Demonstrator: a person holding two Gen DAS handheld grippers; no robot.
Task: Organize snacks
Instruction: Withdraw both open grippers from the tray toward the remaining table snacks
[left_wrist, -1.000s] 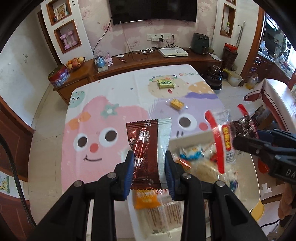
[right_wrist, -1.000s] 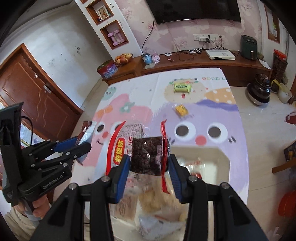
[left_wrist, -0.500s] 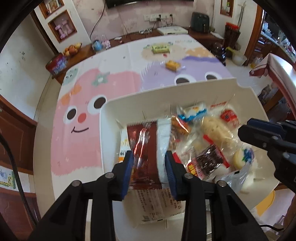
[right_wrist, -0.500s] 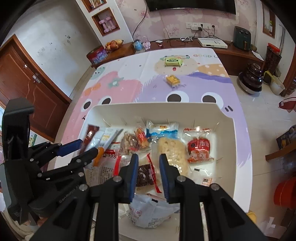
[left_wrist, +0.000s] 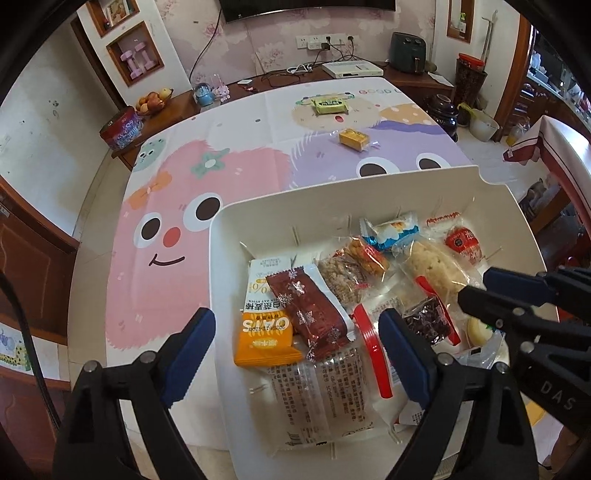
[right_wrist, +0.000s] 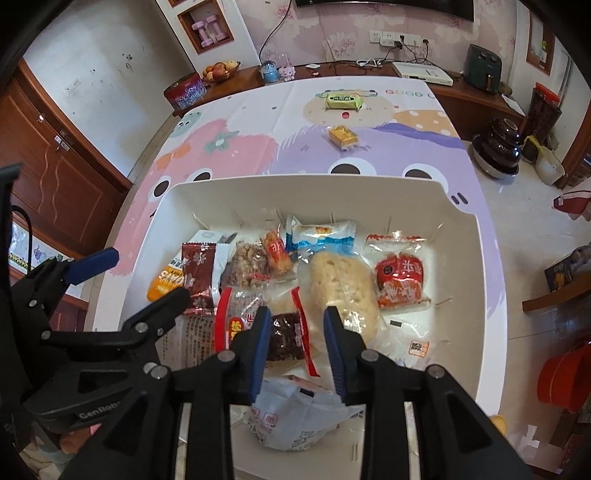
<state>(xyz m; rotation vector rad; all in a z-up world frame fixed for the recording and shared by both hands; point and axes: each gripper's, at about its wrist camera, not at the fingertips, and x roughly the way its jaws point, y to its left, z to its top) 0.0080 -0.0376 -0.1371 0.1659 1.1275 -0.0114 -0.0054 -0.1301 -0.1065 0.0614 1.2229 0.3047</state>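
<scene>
While hanging nose-down over the white bin (left_wrist: 221, 236), opening the jaws of the left gripper (left_wrist: 297, 317) wide, with nothing pressed by either blue pad. Between those two fingers, but touching neither, a dark red packet with silver snowflakes (left_wrist: 310, 310), lying flat and a little slanted inside the bin. Partly under it, an orange and white oats packet (left_wrist: 264, 341), and nearer to the camera a clear printed wrapper (left_wrist: 321, 391).

Just beside, on the right, the right gripper (right_wrist: 297, 312), also pointed down into the bin. Jaws narrow there but opening, with a small gap. Between its fingers, a dark brown snack packet with red edges (right_wrist: 286, 336), resting on the other snacks and not lifted. Close to the left pad, clear of the right one; cannot tell if the left pad really touches. Just right of that packet, a pale cake in clear wrap (right_wrist: 343, 284); farther right, a red packet (right_wrist: 400, 282). Below the fingers, near the front wall of the bin, a crumpled white bag (right_wrist: 291, 417).

Outside the bin, on the cartoon tablecloth (left_wrist: 184, 184), a yellow packet (left_wrist: 354, 139) and beyond it a green packet (left_wrist: 330, 105), both well apart from the bin and from both grippers.
</scene>
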